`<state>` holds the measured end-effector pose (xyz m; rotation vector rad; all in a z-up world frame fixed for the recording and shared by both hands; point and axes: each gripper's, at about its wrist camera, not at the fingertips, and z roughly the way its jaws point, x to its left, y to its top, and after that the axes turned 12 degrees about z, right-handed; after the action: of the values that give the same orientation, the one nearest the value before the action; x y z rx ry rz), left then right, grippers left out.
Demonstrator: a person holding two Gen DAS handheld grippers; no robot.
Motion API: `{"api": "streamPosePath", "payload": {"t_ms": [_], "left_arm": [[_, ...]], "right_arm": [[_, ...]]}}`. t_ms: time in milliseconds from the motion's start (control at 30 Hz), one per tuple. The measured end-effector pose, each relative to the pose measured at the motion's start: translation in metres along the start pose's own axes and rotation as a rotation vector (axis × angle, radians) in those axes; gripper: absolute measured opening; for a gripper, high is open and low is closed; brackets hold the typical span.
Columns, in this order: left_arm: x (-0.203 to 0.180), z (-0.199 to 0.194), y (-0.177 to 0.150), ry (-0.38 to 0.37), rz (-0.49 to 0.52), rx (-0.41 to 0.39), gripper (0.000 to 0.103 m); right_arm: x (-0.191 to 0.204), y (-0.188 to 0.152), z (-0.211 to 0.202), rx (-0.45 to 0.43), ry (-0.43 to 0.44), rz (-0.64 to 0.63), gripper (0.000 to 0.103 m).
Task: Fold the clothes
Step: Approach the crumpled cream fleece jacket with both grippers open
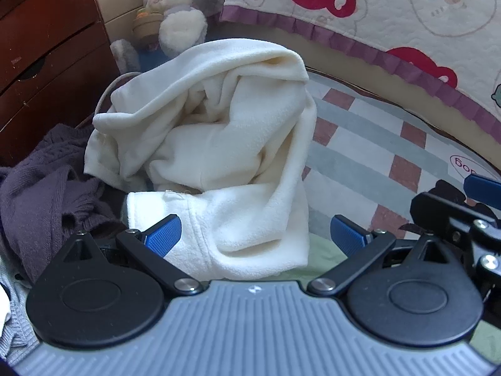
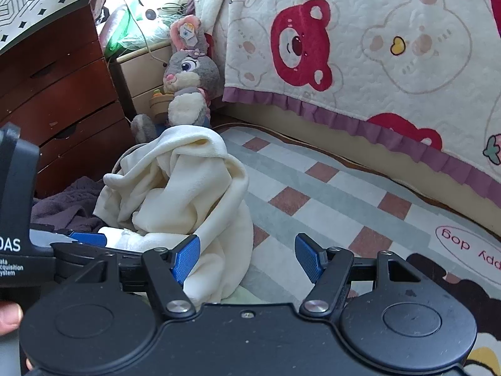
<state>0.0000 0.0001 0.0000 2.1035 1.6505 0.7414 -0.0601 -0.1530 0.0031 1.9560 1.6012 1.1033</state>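
Note:
A crumpled cream fleece garment [image 1: 219, 144] lies heaped on the checked rug [image 1: 360, 144]; it also shows in the right wrist view [image 2: 188, 194]. My left gripper [image 1: 255, 235] is open, its blue pads apart just in front of the garment's near edge, with fabric lying between them. My right gripper [image 2: 247, 258] is open and empty, to the right of the heap, its left pad [image 2: 186, 258] in front of the cream fabric. The right gripper's body shows at the right edge of the left wrist view [image 1: 463, 219]. A dark purple knitted garment [image 1: 40, 194] lies left of the fleece.
A wooden chest of drawers [image 1: 47, 56] stands at the left. A plush rabbit [image 2: 188, 91] sits behind the heap. A bed with a bear-print quilt [image 2: 360, 47] runs along the right. A grey knit item [image 1: 12, 319] lies at the lower left.

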Motion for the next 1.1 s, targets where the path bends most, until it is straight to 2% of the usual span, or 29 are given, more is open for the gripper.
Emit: {"api": "streamPosePath", "payload": {"t_ms": [533,767,1100], "left_arm": [[0.008,0.007,-0.002,-0.068,-0.051,-0.024,0.102],[0.009,0.010,-0.004,-0.039,-0.052,-0.009,0.103],[0.010,0.011,-0.005,-0.053,-0.049,-0.012,0.103]], "right_arm": [[-0.003,-0.004,-0.003,0.003,-0.013,0.020,0.072],[-0.005,-0.005,-0.001,0.008,-0.014,0.028,0.072],[-0.004,-0.006,0.002,0.022,-0.023,0.030,0.072]]}}
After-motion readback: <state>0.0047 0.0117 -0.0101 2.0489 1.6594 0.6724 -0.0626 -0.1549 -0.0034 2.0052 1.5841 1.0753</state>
